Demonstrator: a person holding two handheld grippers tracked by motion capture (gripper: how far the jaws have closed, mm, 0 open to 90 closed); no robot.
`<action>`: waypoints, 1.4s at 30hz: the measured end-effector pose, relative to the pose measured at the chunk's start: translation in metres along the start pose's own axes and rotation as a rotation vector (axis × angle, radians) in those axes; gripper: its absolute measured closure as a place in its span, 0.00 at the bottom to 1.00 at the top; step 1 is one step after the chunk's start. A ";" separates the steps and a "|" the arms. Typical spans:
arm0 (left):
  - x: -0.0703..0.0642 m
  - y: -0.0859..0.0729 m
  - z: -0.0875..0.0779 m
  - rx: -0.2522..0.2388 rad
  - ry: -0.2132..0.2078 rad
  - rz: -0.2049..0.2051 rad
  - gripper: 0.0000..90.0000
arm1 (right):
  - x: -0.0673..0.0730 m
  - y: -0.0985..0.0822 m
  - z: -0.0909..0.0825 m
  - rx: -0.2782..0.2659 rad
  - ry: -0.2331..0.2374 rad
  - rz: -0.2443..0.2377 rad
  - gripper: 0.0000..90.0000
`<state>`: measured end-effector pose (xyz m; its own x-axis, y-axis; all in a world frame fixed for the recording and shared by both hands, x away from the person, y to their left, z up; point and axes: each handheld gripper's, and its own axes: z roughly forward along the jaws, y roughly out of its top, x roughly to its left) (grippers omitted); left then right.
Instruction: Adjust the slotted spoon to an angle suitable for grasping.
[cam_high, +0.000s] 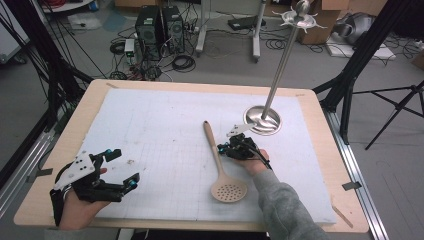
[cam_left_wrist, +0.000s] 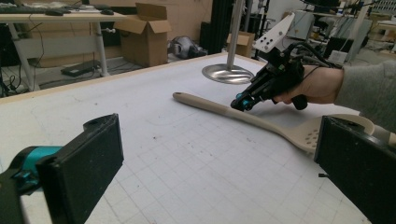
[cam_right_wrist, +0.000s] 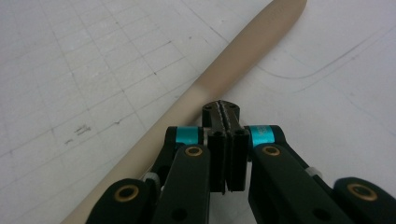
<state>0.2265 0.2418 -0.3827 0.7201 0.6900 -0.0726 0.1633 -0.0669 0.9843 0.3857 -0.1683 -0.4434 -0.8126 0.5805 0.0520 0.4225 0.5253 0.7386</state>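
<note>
White-padded desk (cam_high: 150, 125): beside the slotted spoon (cam_high: 220, 165) handle, my right gripper (cam_right_wrist: 223, 112) has its jaws together, so I open before grasping; left gripper (cam_high: 117, 167) waits agape.

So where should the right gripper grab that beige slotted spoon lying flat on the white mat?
Grip the beige slotted spoon mid-handle, coming from above, jaws across it: the handle lies flat and narrow. The right gripper, now shut, must open first.

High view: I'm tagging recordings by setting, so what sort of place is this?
Probably a lab or workshop: computer towers with loose cables stand on the floor, cardboard boxes sit about, and black frame struts flank the table.
</note>
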 end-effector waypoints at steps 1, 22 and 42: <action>0.000 0.000 -0.001 -0.005 0.001 -0.006 0.02 | 0.001 0.001 0.001 0.001 -0.003 -0.011 1.00; 0.001 -0.003 0.000 0.006 0.005 -0.009 0.02 | 0.011 0.009 0.009 0.014 0.112 -0.106 1.00; -0.002 -0.004 0.001 0.016 0.002 -0.005 0.02 | 0.034 0.015 -0.013 0.016 0.205 -0.197 1.00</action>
<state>0.2255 0.2401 -0.3870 0.7176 0.6921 -0.0775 0.1784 -0.0750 0.9811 0.3591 -0.1481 -0.4220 -0.9432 0.3291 0.0448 0.2534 0.6259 0.7376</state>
